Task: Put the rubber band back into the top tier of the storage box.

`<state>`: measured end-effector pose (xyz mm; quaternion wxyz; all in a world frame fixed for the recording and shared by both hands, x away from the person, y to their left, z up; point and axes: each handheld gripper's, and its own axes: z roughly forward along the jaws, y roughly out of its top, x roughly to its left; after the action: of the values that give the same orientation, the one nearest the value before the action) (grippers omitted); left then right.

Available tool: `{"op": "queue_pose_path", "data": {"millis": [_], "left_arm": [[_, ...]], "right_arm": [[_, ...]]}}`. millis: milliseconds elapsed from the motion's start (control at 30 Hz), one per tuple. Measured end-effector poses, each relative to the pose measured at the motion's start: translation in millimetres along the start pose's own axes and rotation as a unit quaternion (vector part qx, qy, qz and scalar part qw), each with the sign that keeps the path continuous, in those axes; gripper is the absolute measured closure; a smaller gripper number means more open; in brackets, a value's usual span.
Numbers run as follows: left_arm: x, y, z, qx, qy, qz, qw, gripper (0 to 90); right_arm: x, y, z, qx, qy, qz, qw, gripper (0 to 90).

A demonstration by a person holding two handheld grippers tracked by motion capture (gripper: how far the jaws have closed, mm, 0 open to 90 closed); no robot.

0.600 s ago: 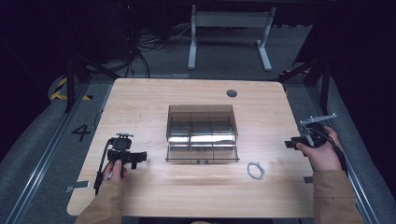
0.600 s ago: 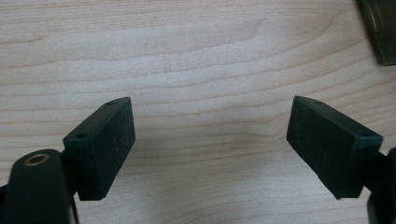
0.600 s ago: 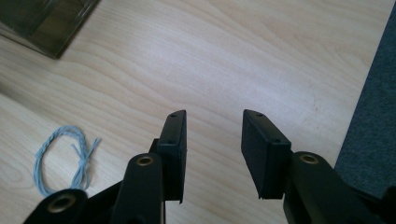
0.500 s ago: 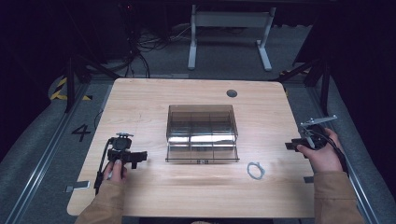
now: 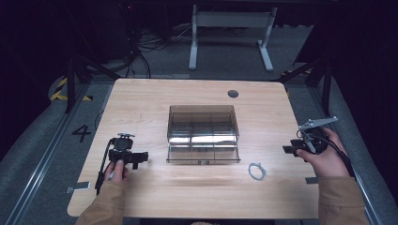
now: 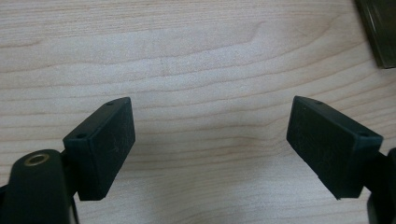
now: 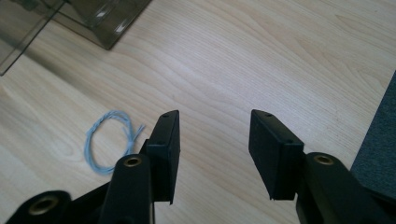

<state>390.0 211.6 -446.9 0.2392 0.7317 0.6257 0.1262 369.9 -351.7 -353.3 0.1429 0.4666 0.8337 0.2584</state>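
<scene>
A smoky clear plastic box (image 5: 203, 132) with compartments stands in the middle of the wooden table (image 5: 141, 108); its corner shows in the right gripper view (image 7: 100, 21) and in the left gripper view (image 6: 380, 32). A small loop of pale twisted wire (image 5: 256, 170) lies on the table in front of the box's right corner, and to the left of my right gripper's jaws (image 7: 109, 140). My left gripper (image 5: 141, 158) is at the table's left, open (image 6: 210, 144) over bare wood. My right gripper (image 5: 287, 149) is at the right edge, open (image 7: 215, 149), with nothing between its pads.
A round dark grommet (image 5: 233, 93) sits near the table's far edge. Dark floor (image 7: 378, 154) lies past the right edge of the table. A white desk frame (image 5: 230, 28) stands behind the table. Bare wood surrounds the box.
</scene>
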Motion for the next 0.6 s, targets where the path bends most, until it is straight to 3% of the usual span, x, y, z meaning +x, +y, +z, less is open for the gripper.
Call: {"op": "queue_pose_path", "data": {"millis": [367, 600], "left_arm": [[0.2, 0.1, -0.2, 0.001, 0.000, 0.000, 1.0000, 16.2], [0.5, 0.2, -0.3, 0.001, -0.003, -0.001, 1.0000, 16.2]], "right_arm": [[14.0, 1.1, -4.2, -0.003, 0.024, 0.011, 0.9996, 58.5], [20.9, 5.0, -6.5, -0.004, 0.018, -0.010, 0.9998, 60.4]]}}
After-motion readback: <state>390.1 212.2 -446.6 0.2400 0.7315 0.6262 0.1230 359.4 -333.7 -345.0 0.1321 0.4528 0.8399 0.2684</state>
